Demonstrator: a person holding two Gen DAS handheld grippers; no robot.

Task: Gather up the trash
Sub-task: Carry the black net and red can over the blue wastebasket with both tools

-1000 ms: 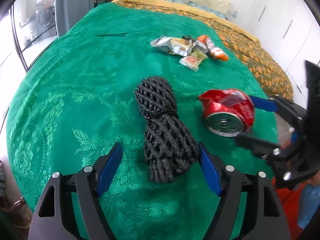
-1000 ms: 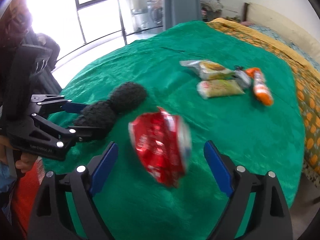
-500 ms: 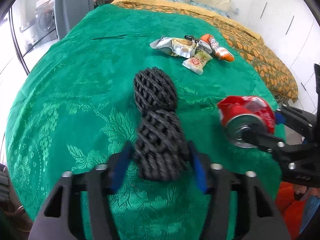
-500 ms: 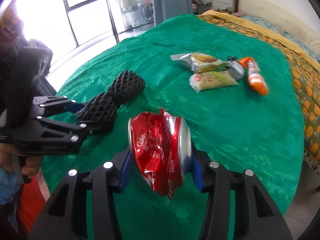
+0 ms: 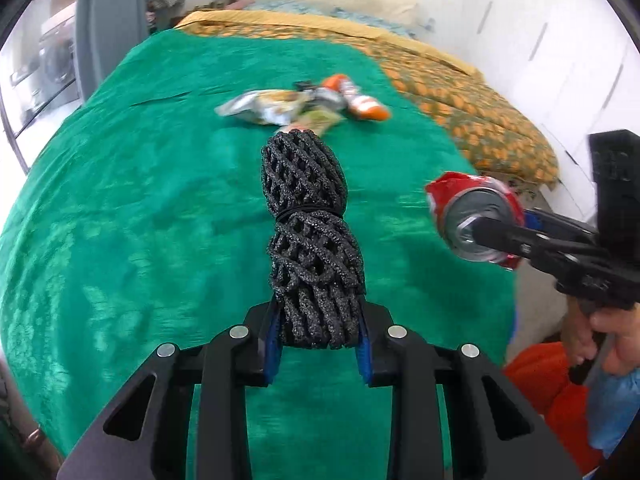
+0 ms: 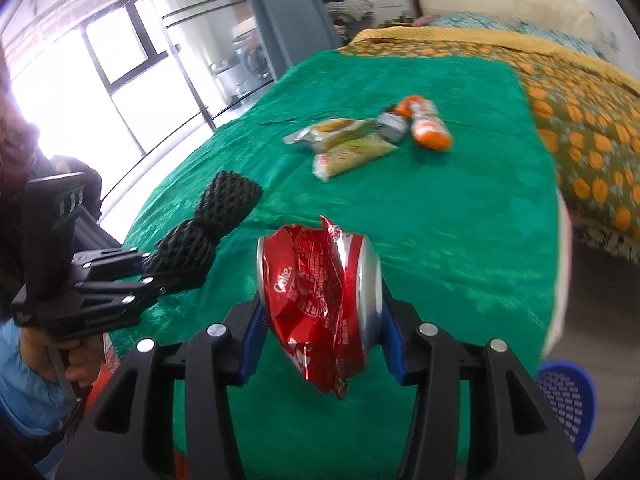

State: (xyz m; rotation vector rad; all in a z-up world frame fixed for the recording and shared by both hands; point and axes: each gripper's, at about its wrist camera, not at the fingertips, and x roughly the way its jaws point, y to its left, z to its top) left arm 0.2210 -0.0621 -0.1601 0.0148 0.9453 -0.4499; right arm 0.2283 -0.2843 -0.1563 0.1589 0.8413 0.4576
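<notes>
My left gripper (image 5: 318, 340) is shut on a black foam net bundle (image 5: 310, 232) and holds it lifted above the green bedspread (image 5: 140, 208); it also shows in the right wrist view (image 6: 208, 232). My right gripper (image 6: 322, 328) is shut on a crushed red cola can (image 6: 320, 292), held above the bed's near edge; the can also shows in the left wrist view (image 5: 476, 216). Snack wrappers (image 5: 268, 108) and an orange pouch (image 5: 356, 98) lie together farther up the bed, also in the right wrist view (image 6: 348, 140).
A yellow-orange patterned blanket (image 6: 592, 108) covers the bed's far side. A blue plastic basket (image 6: 564, 404) stands on the floor at the lower right. A window and grey curtain (image 6: 280, 16) are to the left. White wardrobes (image 5: 560, 52) stand at the right.
Both grippers closed on their items, the left on the net bundle and the right on the can, and lifted them off the bedspread.
</notes>
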